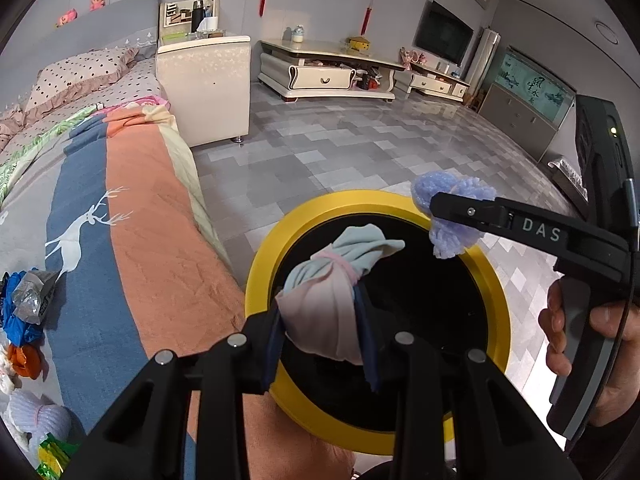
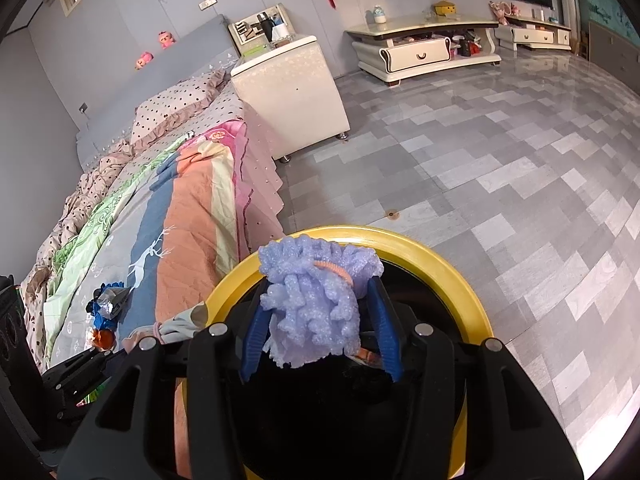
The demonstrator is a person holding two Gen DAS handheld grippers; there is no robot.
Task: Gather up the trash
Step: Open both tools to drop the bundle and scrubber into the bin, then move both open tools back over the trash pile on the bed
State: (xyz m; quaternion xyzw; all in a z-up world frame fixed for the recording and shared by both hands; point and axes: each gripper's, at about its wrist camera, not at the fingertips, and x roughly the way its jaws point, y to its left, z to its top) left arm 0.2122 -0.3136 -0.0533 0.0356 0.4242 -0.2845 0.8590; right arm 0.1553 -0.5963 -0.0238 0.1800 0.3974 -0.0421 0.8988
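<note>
A black bin with a yellow rim (image 1: pixel 272 248) stands on the floor beside the bed. My left gripper (image 1: pixel 318 304) is shut on a pink and pale blue cloth bundle (image 1: pixel 332 264) tied with a pink band, held over the bin's mouth. My right gripper (image 2: pixel 320 284) holds a purple foam net bundle (image 2: pixel 316 312) between its blue fingers, above the bin's rim (image 2: pixel 440 264); the fingertips touch the foam. The left wrist view shows the same foam bundle (image 1: pixel 452 188) at the right gripper (image 1: pixel 436 212), over the far right of the rim, with a person's hand (image 1: pixel 560 340) on the handle.
The bed's striped deer quilt (image 1: pixel 140 240) carries more trash at its near end: blue and silver wrappers (image 1: pixel 24 300), an orange piece (image 1: pixel 24 360), a white foam net (image 1: pixel 36 416), a green wrapper (image 1: pixel 52 456). A white nightstand (image 1: pixel 204 88) stands beyond, on grey tiled floor (image 2: pixel 480 160).
</note>
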